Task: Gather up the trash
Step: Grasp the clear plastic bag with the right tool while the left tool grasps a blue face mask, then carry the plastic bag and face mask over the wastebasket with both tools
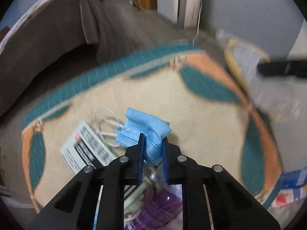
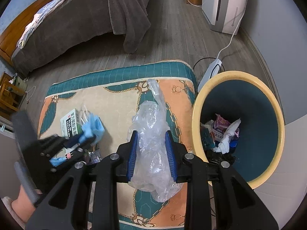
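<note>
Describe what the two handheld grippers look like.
Both are alike. The left gripper and right gripper have matte black angular plastic bodies, each forking into two fingers lined with ribbed blue pads. Round silver bolts mark the pivots. No cables or markings show.

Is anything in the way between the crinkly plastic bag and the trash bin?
Nothing visible is. The right gripper holds the clear plastic bag above the patterned cushion, and the yellow-rimmed trash bin stands right beside the cushion. Its mouth is open, with trash only at the bottom.
</note>
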Demonstrator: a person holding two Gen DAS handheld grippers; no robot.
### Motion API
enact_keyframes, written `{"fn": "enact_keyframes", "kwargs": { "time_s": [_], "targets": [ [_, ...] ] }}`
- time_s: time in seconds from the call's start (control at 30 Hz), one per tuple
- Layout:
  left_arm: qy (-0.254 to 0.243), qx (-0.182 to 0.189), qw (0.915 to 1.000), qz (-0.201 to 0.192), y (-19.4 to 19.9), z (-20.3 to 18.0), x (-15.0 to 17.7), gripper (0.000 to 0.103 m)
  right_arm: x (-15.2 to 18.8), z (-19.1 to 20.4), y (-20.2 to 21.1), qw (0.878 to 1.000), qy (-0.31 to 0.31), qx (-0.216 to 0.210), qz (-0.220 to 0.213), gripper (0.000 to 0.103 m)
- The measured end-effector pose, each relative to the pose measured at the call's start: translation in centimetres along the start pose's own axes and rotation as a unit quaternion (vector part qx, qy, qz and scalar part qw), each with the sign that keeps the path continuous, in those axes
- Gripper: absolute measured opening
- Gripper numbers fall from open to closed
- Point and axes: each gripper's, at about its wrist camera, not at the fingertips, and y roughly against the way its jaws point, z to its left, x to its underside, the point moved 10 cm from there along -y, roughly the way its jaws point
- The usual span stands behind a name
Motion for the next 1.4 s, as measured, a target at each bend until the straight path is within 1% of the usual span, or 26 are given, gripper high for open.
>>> {"fn": "enact_keyframes", "kwargs": {
  "time_s": [0.13, 0.27, 0.33, 0.43, 0.63, 0.9, 1.03, 1.17, 1.27, 1.4],
  "targets": [
    [0.019, 0.032, 0.9981, -0.049, 3.1, -0.4, -3.1, 0.017, -0.5, -0.8, 0.7, 1.000, -0.005, 0.004, -0.011, 0.028],
    [0.013, 0.045, 0.9959, -0.077, 5.0, -1.7, -5.1, 0.017, -1.2, -3.0, 2.3, 0.999, -0.014, 0.019, -0.034, 0.028],
    [0.010, 0.053, 0.9947, -0.087, 5.7, -2.5, -5.7, 0.017, -1.6, -4.9, 3.3, 0.998, -0.035, 0.025, -0.048, 0.028],
    [0.000, 0.062, 0.9935, -0.095, 6.3, -4.0, -6.4, 0.017, -1.8, -7.5, 4.0, 0.996, -0.067, 0.031, -0.056, 0.028],
    [-0.028, 0.088, 0.9913, -0.094, 6.8, -7.8, -6.3, 0.017, -1.2, -11.9, 4.5, 0.991, -0.104, 0.058, -0.058, 0.028],
    [-0.081, 0.126, 0.9860, -0.073, 6.5, -14.8, -4.7, 0.017, -0.5, -15.2, 4.7, 0.987, -0.129, 0.073, -0.058, 0.028],
    [-0.101, 0.131, 0.9836, -0.072, 6.2, -17.5, -5.0, 0.017, 0.2, -17.1, 4.7, 0.984, -0.150, 0.079, -0.056, 0.028],
    [-0.109, 0.133, 0.9829, -0.067, 5.4, -19.2, -5.9, 0.017, 1.0, -19.0, 4.4, 0.980, -0.175, 0.081, -0.050, 0.028],
    [-0.116, 0.134, 0.9822, -0.061, 4.6, -20.2, -6.7, 0.017, 1.4, -20.4, 4.5, 0.975, -0.200, 0.078, -0.052, 0.028],
    [-0.122, 0.134, 0.9823, -0.049, 3.4, -21.5, -7.3, 0.017, 1.6, -21.7, 4.7, 0.970, -0.218, 0.087, -0.059, 0.028]
  ]
}}
